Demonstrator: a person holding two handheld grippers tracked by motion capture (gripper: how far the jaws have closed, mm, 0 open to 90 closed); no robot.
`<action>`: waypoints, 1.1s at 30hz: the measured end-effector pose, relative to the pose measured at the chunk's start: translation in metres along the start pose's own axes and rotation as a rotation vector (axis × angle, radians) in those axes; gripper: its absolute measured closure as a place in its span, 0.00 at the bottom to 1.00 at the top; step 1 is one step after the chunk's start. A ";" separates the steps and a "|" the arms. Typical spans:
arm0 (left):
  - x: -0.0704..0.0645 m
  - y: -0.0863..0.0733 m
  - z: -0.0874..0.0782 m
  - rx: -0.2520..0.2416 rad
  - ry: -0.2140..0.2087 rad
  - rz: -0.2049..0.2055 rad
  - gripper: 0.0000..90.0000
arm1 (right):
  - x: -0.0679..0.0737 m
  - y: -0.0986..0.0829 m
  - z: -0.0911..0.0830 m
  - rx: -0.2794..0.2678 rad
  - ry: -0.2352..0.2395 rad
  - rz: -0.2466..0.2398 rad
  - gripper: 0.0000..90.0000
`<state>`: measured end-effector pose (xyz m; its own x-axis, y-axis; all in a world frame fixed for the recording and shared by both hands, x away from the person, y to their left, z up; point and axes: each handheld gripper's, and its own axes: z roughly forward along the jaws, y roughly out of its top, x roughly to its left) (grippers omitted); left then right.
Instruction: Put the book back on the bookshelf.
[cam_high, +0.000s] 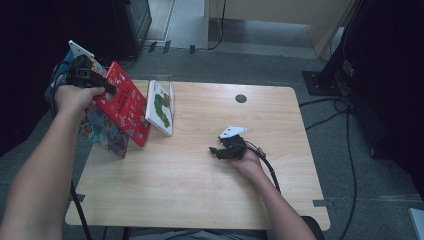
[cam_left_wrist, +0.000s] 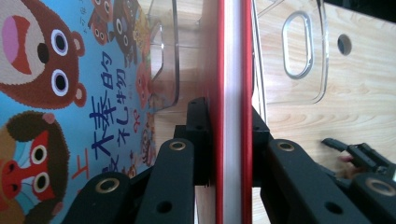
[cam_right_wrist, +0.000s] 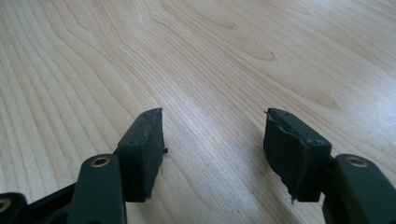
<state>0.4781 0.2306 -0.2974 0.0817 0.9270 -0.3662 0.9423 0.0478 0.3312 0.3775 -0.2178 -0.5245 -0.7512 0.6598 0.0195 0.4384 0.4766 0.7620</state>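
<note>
Left tool (cam_left_wrist: 229, 140) clamps red book (cam_left_wrist: 231, 70) beside bear book (cam_left_wrist: 70, 93); right tool (cam_right_wrist: 212, 140) gapes

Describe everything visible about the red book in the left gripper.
The red book is a thin hardcover with a red cover carrying small patterned print and white page edges. It stands tilted at the table's back left, between a colourful picture book and the clear holder. The left gripper is clamped on its edge, jaws on either cover.
</note>
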 end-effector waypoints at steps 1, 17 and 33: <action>0.000 0.000 0.000 0.014 -0.002 0.004 0.88 | 0.001 0.000 0.000 0.000 -0.005 0.004 0.42; 0.005 0.003 0.002 0.106 -0.010 -0.012 0.89 | 0.002 -0.003 -0.003 0.003 0.002 0.003 0.43; 0.003 0.027 0.002 0.067 -0.020 -0.053 0.89 | 0.003 -0.004 -0.005 -0.001 0.002 -0.004 0.43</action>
<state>0.5041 0.2342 -0.2917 0.0370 0.9160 -0.3994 0.9652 0.0708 0.2517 0.3707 -0.2205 -0.5246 -0.7542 0.6564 0.0177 0.4348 0.4791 0.7625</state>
